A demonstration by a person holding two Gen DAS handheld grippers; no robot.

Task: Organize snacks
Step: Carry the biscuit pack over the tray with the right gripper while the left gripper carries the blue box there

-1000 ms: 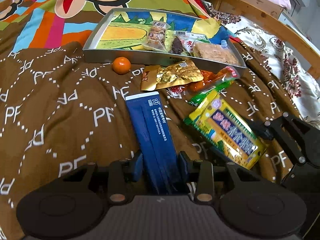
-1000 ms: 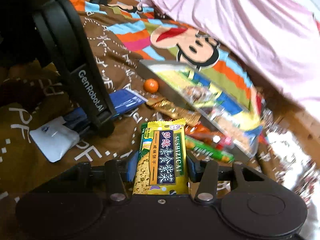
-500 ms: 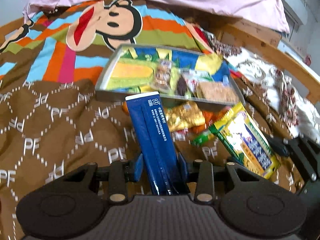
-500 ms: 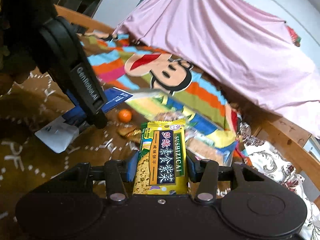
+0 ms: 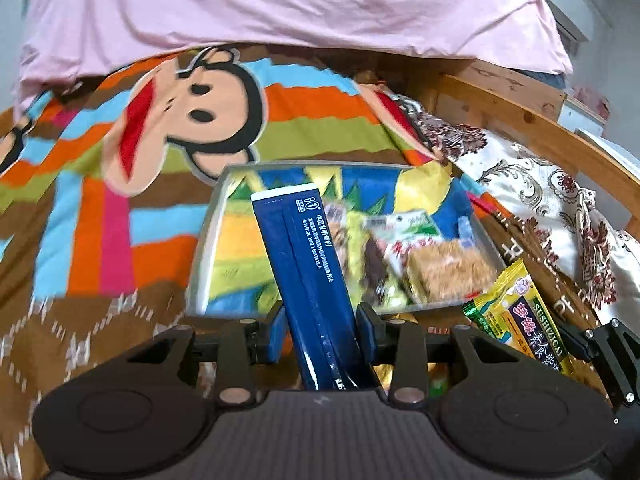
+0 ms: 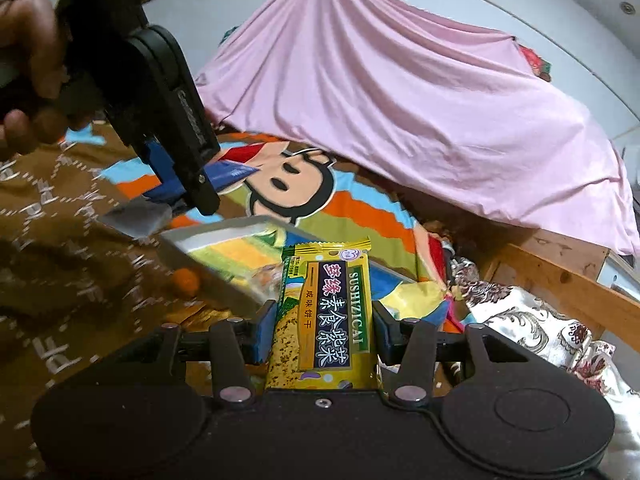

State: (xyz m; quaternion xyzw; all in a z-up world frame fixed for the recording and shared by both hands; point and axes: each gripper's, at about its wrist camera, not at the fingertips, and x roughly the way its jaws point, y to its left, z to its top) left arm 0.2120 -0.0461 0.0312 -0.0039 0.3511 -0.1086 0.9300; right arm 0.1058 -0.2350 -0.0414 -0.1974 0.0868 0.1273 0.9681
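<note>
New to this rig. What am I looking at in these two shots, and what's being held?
No robot arm: a person holds a two-finger gripper in each hand, with a fisheye camera on each looking along its fingers. In the left view, the left gripper is shut on a dark blue packet. In the right view, the right gripper is shut on a yellow biscuit packet. Both are over a patterned blanket, near a metal tray that already holds several snacks. A small orange lies beside the tray.

Home bedroom: wooden bed frame [image 5: 532, 128], cartoon monkey blanket [image 5: 192, 120], pink sheet [image 6: 400, 100].
</note>
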